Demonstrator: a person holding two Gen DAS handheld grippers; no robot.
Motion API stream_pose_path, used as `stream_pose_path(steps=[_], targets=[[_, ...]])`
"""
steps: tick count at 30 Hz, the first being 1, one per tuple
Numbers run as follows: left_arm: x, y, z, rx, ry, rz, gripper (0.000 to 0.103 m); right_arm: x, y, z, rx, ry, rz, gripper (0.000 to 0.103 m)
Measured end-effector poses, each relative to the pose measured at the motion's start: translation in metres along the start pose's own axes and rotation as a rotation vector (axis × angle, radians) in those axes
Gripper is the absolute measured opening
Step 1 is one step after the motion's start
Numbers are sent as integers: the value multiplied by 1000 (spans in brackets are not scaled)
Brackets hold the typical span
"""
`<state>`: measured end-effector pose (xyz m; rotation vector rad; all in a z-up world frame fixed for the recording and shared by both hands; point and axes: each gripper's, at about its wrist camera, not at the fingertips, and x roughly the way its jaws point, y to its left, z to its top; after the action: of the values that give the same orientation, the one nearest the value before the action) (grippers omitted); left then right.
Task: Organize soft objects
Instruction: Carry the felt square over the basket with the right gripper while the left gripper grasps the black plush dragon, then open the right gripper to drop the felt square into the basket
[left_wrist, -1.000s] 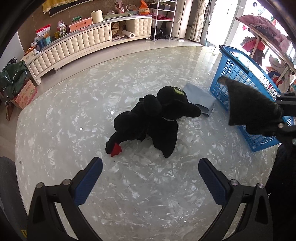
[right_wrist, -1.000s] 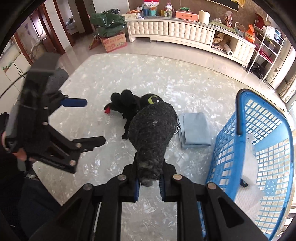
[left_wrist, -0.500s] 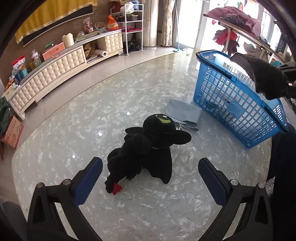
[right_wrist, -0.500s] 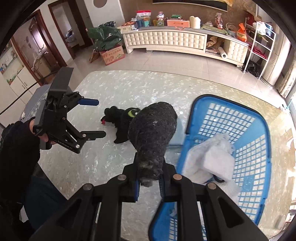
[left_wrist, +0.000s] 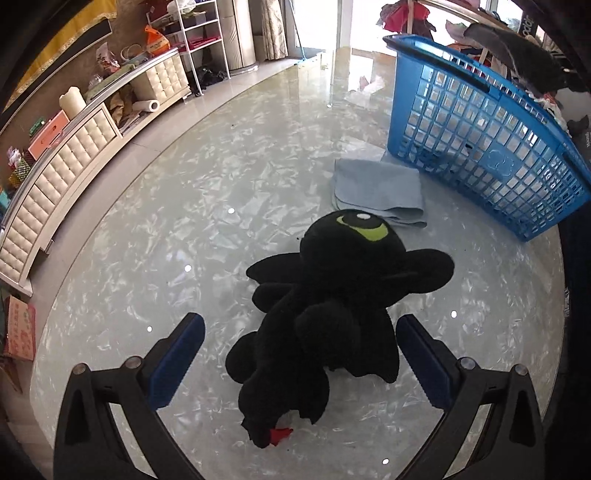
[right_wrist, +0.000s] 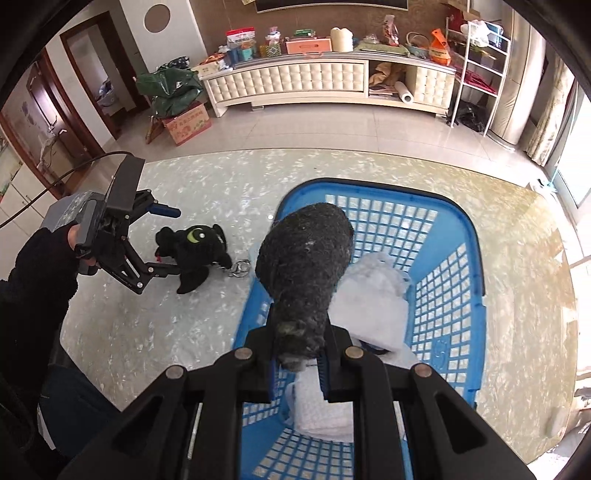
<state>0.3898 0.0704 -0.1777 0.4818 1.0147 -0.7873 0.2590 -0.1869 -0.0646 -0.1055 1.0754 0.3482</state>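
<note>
A black plush dragon (left_wrist: 332, 314) with a green eye lies on the pale marbled table. My left gripper (left_wrist: 299, 354) stands open, its blue pads on either side of the toy's body without touching it; the right wrist view shows the same gripper (right_wrist: 166, 240) beside the plush dragon (right_wrist: 195, 251). My right gripper (right_wrist: 297, 369) is shut on a dark grey fuzzy sock (right_wrist: 306, 266), held above the blue basket (right_wrist: 461, 258). White cloths (right_wrist: 373, 299) lie inside the basket. In the left wrist view the sock (left_wrist: 517, 48) hangs over the basket (left_wrist: 491, 147).
A folded light blue cloth (left_wrist: 376, 188) lies on the table between the plush and the basket. A metal keyring (right_wrist: 240, 267) sits by the toy. Beyond the table stand a long cream cabinet (right_wrist: 295, 83), a cardboard box (right_wrist: 188, 123) and a white shelf rack (right_wrist: 480, 55).
My left gripper has rolled and come down close around the plush dragon. My right gripper carried the sock rightward from over the table to above the basket.
</note>
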Motion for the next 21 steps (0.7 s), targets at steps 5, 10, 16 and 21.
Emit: stream_pose_path(steps=[5, 10, 16, 21], targets=[[26, -1, 0, 30, 45, -23, 103, -2, -11, -4, 22, 16, -28, 15], [44, 2, 2, 20, 86, -3, 102, -1, -17, -10, 39, 38, -52, 15], [48, 3, 0, 6, 67, -30, 67, 1, -23, -12, 57, 62, -62, 15], [40, 13, 0, -33, 50, -40, 41, 13, -28, -11, 64, 91, -80, 15]])
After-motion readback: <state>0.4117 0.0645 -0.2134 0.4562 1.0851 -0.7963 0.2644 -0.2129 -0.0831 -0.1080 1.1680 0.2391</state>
